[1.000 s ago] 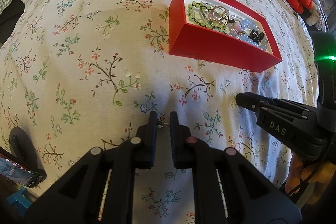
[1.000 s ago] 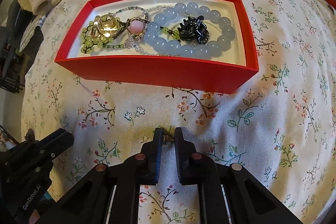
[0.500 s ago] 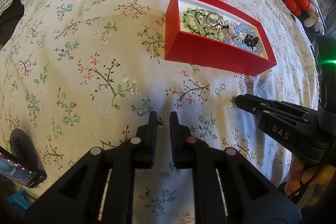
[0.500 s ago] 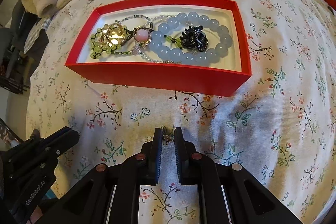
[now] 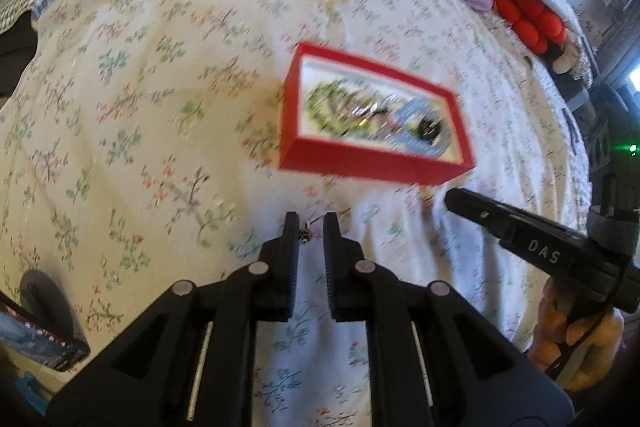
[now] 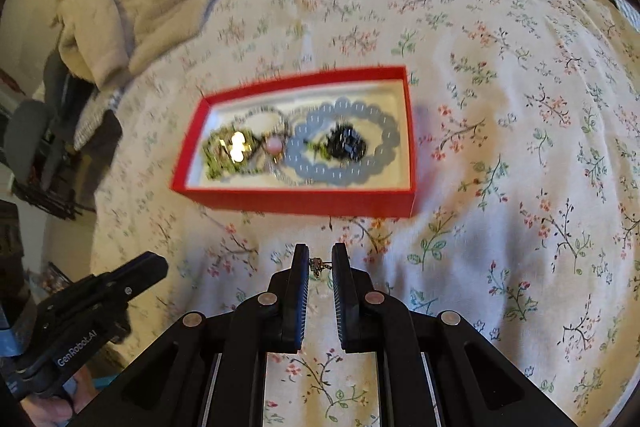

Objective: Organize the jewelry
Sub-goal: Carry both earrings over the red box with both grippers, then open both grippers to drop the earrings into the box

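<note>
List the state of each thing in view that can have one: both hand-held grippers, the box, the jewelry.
Left hand-held gripper: shut on one end of the thin chain.
Right hand-held gripper: shut on the chain's other end.
Thin chain: pinched at both ends, outside the box.
Red box: open, no lid, resting on the floral bedspread.
Blue bead bracelet: lying inside the box.

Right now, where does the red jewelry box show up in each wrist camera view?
Left wrist view: red jewelry box right of centre, beyond the left gripper, blurred.
Right wrist view: box near centre, slightly left, beyond the right gripper.
Shared landmark: the blue-grey bead bracelet inside it.
</note>
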`<state>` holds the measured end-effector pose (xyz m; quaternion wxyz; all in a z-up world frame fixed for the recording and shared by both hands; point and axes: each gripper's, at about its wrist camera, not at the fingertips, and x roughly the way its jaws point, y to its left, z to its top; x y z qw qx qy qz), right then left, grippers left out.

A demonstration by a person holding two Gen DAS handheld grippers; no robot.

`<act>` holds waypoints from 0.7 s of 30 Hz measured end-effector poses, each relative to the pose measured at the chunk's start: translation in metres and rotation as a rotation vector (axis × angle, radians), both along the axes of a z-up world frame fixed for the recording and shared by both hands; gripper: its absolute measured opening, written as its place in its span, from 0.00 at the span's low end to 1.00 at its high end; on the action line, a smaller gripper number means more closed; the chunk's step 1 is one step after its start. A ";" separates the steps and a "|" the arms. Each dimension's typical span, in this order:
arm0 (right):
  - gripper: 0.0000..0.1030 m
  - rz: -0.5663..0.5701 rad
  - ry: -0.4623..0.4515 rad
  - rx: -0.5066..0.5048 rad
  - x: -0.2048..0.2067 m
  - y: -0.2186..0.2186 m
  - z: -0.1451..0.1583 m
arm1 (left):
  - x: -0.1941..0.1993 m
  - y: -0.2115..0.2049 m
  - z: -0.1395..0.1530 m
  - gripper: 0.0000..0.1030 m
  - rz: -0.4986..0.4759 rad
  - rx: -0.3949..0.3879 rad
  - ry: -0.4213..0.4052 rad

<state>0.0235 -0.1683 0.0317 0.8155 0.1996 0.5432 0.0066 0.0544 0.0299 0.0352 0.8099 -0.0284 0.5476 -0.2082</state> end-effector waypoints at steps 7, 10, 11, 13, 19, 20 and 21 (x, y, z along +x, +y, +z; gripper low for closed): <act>0.11 -0.031 -0.033 0.032 0.018 -0.016 0.011 | 0.031 -0.032 0.017 0.13 -0.033 -0.048 -0.040; 0.11 -0.030 -0.047 0.024 0.031 -0.025 0.016 | 0.045 -0.047 0.022 0.13 -0.060 -0.069 -0.067; 0.11 -0.029 -0.059 0.031 0.036 -0.029 0.018 | 0.049 -0.052 0.023 0.13 -0.071 -0.080 -0.084; 0.11 -0.028 -0.082 0.047 0.042 -0.034 0.018 | 0.054 -0.055 0.020 0.13 -0.083 -0.100 -0.105; 0.11 0.024 -0.143 0.056 0.051 -0.047 0.016 | 0.069 -0.067 0.008 0.13 -0.141 -0.086 -0.154; 0.11 0.035 -0.155 0.044 0.053 -0.048 0.017 | 0.071 -0.068 0.008 0.13 -0.147 -0.089 -0.164; 0.11 0.045 -0.174 0.036 0.055 -0.050 0.019 | 0.072 -0.070 0.007 0.13 -0.156 -0.094 -0.176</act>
